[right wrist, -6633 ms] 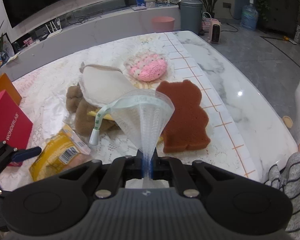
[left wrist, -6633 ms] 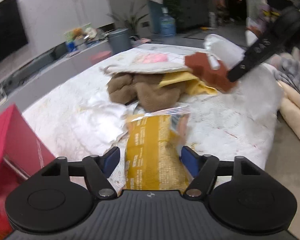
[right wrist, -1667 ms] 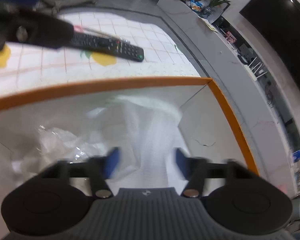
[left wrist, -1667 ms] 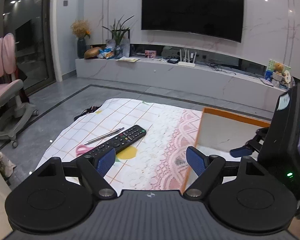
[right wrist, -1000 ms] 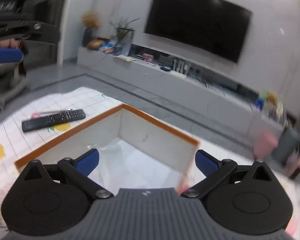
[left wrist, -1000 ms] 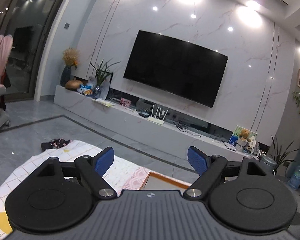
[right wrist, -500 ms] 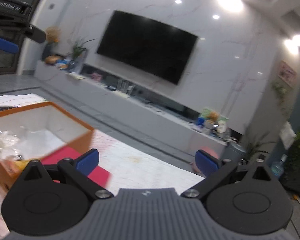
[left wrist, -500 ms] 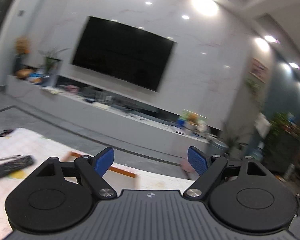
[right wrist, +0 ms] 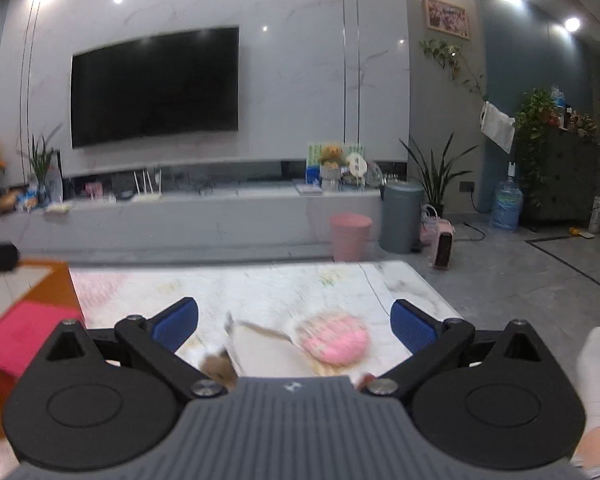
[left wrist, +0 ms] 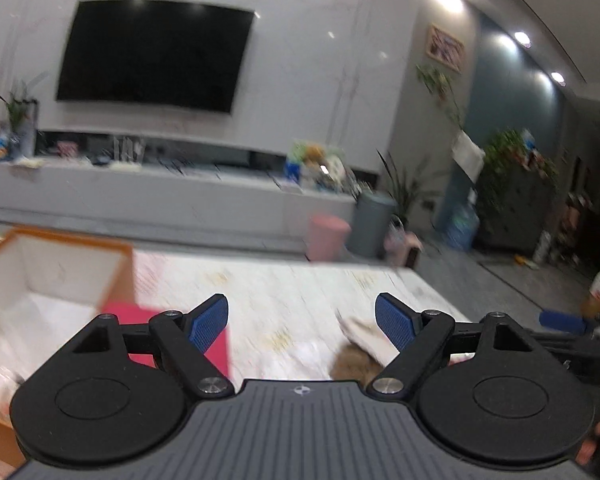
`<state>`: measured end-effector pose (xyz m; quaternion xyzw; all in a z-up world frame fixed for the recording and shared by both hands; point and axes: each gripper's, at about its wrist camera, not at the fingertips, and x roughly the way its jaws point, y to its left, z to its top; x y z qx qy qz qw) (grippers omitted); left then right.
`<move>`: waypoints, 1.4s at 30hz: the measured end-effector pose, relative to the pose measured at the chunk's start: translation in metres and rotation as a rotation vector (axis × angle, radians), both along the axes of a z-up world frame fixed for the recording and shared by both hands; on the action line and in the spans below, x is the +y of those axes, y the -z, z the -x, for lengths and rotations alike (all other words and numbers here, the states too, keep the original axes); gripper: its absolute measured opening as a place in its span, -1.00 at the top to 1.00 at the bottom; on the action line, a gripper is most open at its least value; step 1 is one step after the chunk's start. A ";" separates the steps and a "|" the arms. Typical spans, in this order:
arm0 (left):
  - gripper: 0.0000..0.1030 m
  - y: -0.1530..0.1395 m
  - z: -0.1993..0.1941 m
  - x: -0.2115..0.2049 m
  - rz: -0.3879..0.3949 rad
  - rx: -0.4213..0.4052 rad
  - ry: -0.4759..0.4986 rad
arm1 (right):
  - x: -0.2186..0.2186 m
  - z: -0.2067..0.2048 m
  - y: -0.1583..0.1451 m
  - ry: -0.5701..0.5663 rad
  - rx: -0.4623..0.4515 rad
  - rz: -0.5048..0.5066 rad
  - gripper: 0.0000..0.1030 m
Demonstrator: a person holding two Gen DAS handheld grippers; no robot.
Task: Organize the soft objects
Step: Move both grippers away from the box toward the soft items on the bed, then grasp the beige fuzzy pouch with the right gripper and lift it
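Soft objects lie blurred on the tabletop: in the left wrist view, a brown plush sits at 5 o'clock between the released left tool fingers. Right wrist view: a pink knitted pad lies between the released, empty right tool fingers; an orange box stands at 9 o'clock.

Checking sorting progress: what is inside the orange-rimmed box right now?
In the left wrist view, the orange-rimmed box shows white inner walls and a blurred pale mass at the bottom. Motion blur and the left gripper body hide the rest, so individual items cannot be identified.
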<state>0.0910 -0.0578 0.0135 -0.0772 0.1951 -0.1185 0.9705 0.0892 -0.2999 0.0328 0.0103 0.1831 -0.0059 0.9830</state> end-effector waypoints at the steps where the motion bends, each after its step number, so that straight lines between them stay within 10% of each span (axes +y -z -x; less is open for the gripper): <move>1: -0.86 0.006 -0.003 0.000 0.013 0.018 0.019 | -0.005 0.002 0.004 -0.008 0.023 0.013 -0.95; 15: -0.75 0.042 -0.023 -0.014 -0.081 0.183 0.119 | -0.004 -0.042 0.068 -0.037 0.258 -0.043 -0.95; 23: -0.75 0.045 -0.020 -0.024 -0.118 0.181 0.180 | 0.028 -0.082 0.079 -0.138 0.163 0.078 -0.95; 32: -0.75 0.045 -0.024 -0.020 -0.094 0.185 0.203 | 0.028 -0.143 0.106 -0.088 0.306 -0.076 -0.94; 42: -0.75 0.044 -0.023 -0.013 -0.066 0.182 0.207 | 0.020 -0.150 0.103 -0.033 0.294 -0.151 0.18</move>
